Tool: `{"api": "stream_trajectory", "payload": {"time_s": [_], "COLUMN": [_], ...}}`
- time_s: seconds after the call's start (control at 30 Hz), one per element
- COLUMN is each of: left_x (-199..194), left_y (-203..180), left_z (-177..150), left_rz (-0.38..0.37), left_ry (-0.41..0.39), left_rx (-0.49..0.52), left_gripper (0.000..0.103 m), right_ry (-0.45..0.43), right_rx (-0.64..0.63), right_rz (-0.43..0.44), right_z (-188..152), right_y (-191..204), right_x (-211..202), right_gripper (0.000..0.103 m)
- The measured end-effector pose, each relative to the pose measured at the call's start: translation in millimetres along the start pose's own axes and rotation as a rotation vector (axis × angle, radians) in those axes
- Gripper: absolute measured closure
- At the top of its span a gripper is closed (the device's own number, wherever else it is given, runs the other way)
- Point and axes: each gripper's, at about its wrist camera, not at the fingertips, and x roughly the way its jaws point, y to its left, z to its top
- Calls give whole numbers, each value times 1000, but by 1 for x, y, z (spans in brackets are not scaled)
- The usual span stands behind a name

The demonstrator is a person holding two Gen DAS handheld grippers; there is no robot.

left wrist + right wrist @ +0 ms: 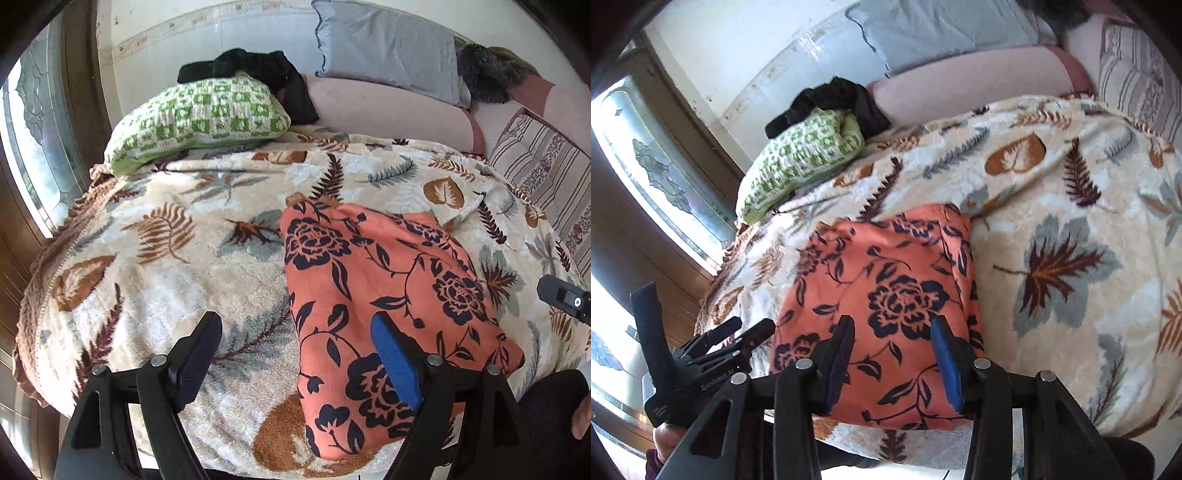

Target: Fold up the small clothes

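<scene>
An orange floral garment (388, 295), printed with dark navy roses and leaves, lies folded into a rough rectangle on a bed covered by a cream leaf-print fleece blanket (166, 240), close to the blanket's near edge. The left gripper (295, 354) hangs above it with its jaws spread wide and nothing between them: the blue-padded finger is over the garment's left part, the black one over bare blanket beside it. The right gripper (892, 354) is also open, more narrowly, and empty, both fingers poised over the garment's near half without pressing on the cloth. In the right wrist view the left gripper's body shows at the lower left, and white lettering on it reads "GenRobot.AI"; a smaller label below is too small to read. Farther back on the bed rest a green-and-white checked pillow (199, 118), a black garment (266, 74) draped behind it, and a grey pillow (388, 44) against the wall.
</scene>
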Motion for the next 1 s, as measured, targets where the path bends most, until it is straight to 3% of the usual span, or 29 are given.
{"api": "stream_trajectory", "payload": {"time_s": [0.03, 0.3, 0.67, 0.73, 0.77, 1.0], "left_x": [-11, -81, -126, -132, -135, -147], "left_y": [1, 5, -2, -2, -2, -5], "left_z": [3, 26, 33, 33, 33, 35], "left_rz": [9, 129, 266, 294, 292, 280], "left_ry": [-22, -153, -231, -249, -261, -287], "left_rx": [-1, -17, -17, -22, -28, -24], "left_gripper": [19, 17, 17, 4, 0, 0], "right_ry": [-33, -215, -292, -304, -310, -335], "right_rx": [-11, -115, -178, -170, -165, -165], "right_rz": [9, -26, -46, -43, -43, -52], "right_z": [3, 14, 8, 8, 8, 10], "right_y": [6, 44, 58, 56, 55, 54], "right_x": [-10, -58, -77, -79, -80, -86], "right_gripper": [44, 40, 40, 40, 40, 40]}}
